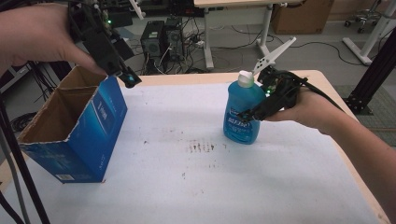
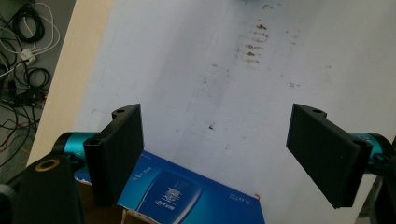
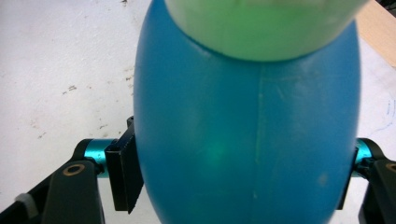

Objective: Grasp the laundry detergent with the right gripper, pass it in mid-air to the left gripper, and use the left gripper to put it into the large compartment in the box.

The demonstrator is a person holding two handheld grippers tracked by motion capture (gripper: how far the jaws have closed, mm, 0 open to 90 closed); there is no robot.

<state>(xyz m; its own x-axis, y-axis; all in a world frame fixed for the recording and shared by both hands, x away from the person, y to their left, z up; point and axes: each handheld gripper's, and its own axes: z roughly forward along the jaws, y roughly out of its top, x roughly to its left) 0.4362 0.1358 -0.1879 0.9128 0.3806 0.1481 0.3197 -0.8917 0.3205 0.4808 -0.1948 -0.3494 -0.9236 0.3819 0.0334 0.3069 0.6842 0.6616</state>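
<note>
A blue bottle [image 1: 240,95] with a pale cap stands upright right of the table's middle; whether its base touches the table I cannot tell. My right gripper [image 1: 250,114] is shut on its body from the right, and the right gripper view has the bottle [image 3: 243,130] squeezed between both jaws of that gripper [image 3: 236,175]. At the left stands an open blue cardboard box [image 1: 88,135] with a brown, empty-looking inside. My left gripper [image 1: 125,74] hovers over its far corner, open. In the left gripper view the box's blue side [image 2: 187,196] lies below my left gripper [image 2: 215,114].
The table [image 1: 210,186] has a white cover with dark smudges [image 1: 201,147] at its middle. Its wooden edge runs along the back and right. Beyond it the floor holds computers [image 1: 161,37], cables, desk legs and a brown carton [image 1: 301,14].
</note>
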